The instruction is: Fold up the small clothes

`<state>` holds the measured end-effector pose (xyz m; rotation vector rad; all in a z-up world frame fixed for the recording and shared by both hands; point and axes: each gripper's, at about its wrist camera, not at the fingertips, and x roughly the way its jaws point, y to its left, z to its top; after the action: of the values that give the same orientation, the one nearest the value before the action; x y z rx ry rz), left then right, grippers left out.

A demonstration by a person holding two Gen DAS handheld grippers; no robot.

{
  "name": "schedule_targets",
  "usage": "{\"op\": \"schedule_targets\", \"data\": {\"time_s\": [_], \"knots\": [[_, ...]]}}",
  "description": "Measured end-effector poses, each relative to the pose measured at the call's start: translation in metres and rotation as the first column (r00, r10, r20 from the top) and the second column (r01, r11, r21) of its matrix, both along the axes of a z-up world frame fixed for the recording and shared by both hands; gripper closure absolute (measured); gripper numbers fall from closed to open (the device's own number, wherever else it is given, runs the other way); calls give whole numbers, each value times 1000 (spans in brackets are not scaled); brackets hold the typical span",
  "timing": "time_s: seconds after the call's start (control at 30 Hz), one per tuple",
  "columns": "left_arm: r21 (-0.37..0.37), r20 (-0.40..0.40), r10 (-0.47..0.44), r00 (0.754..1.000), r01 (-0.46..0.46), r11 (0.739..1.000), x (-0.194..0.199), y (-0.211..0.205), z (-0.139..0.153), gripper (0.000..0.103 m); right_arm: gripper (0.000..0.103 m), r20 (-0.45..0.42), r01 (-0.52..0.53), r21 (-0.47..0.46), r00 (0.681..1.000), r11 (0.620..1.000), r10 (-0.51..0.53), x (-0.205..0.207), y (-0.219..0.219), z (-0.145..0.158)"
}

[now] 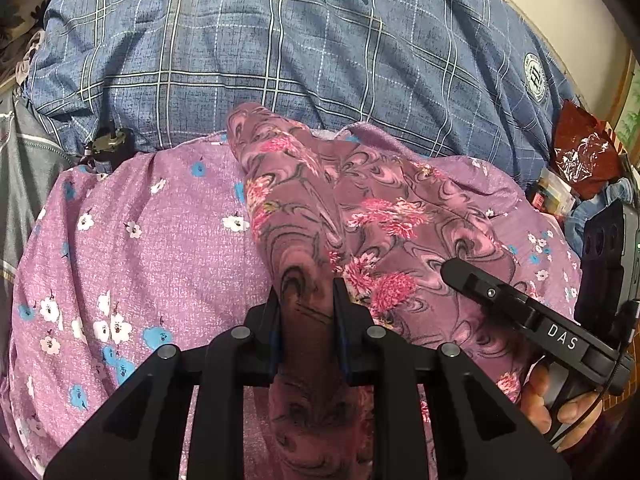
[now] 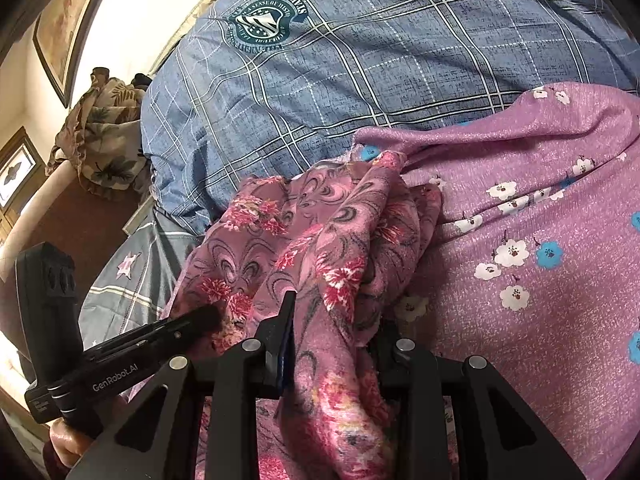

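Note:
A dark pink floral garment [image 1: 360, 208] lies bunched on a lilac cloth with white and blue flowers [image 1: 140, 240]. My left gripper [image 1: 306, 300] is shut on a gathered fold of the garment, which runs back between its fingers. In the right wrist view the same garment [image 2: 320, 232] is pinched in my right gripper [image 2: 334, 324]; the cloth drapes over and hides its right finger. Each gripper shows in the other's view, the right gripper [image 1: 456, 270] resting on the garment's right part and the left gripper [image 2: 208, 314] at its left edge.
Blue plaid bedding [image 1: 280, 60] with crest prints lies behind the lilac cloth [image 2: 540, 200]. A red plastic bag [image 1: 580, 152] and clutter sit at the right edge. A small dark object [image 1: 108, 144] lies at the left. A leaf-print blanket [image 2: 104, 136] is heaped far left.

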<state>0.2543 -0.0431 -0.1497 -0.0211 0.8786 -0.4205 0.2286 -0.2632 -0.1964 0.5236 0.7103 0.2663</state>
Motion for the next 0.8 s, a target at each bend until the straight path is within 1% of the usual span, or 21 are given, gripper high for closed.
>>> {"op": "schedule_targets", "data": {"time_s": [0.3, 0.5, 0.63, 0.73, 0.8], "knots": [[-18, 16, -25, 1000, 26, 1000, -13, 7, 10, 84, 74, 26, -5, -9, 1000, 1000, 5, -9, 2, 9], [-28, 43, -45, 998, 46, 999, -39, 12, 22, 84, 74, 59, 13, -19, 998, 1000, -12, -39, 8, 21], [-45, 55, -41, 998, 44, 998, -58, 19, 28, 84, 74, 57, 30, -8, 998, 1000, -30, -64, 16, 22], [-54, 36, -42, 998, 44, 998, -73, 26, 17, 83, 74, 43, 41, 10, 998, 999, -41, -82, 20, 15], [-26, -3, -33, 999, 33, 999, -75, 26, -2, 83, 74, 27, 47, 9, 999, 999, -47, -89, 23, 8]]}}
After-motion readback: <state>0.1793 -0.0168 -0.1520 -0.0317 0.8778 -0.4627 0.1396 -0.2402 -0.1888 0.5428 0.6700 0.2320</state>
